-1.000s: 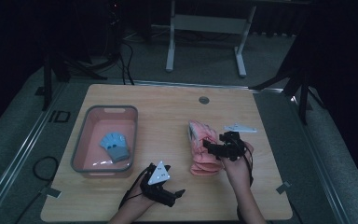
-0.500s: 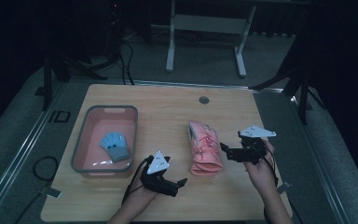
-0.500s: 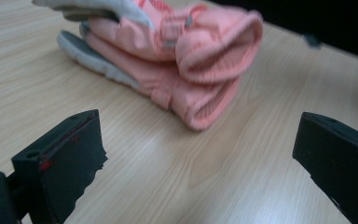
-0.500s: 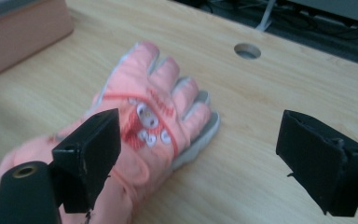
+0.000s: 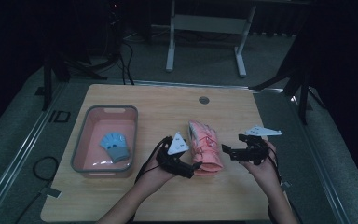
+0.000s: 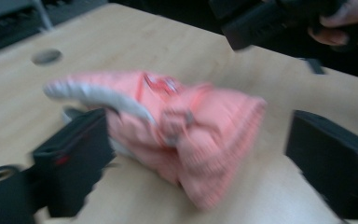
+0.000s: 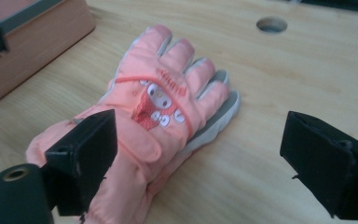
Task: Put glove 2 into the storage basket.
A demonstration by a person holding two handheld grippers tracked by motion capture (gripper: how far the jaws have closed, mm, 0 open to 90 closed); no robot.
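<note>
The pink glove (image 5: 205, 147) lay flat on the table (image 5: 168, 100), between the two grippers and well right of the pink tub (image 5: 103, 140). The left gripper (image 5: 189, 169) had come in from the table's near edge to the glove's cuff — its jaws had just been closing a little, the cuff between them, but they stood apart and pressed nothing. The right gripper (image 5: 227, 151) had drawn back off the glove to its right side, jaws released and empty. A pickup by the left looked next, probably toward the tub, where a blue glove (image 5: 114, 145) already lay. A cartoon face (image 7: 158, 105) and some unreadable lettering marked the pink glove's back.
</note>
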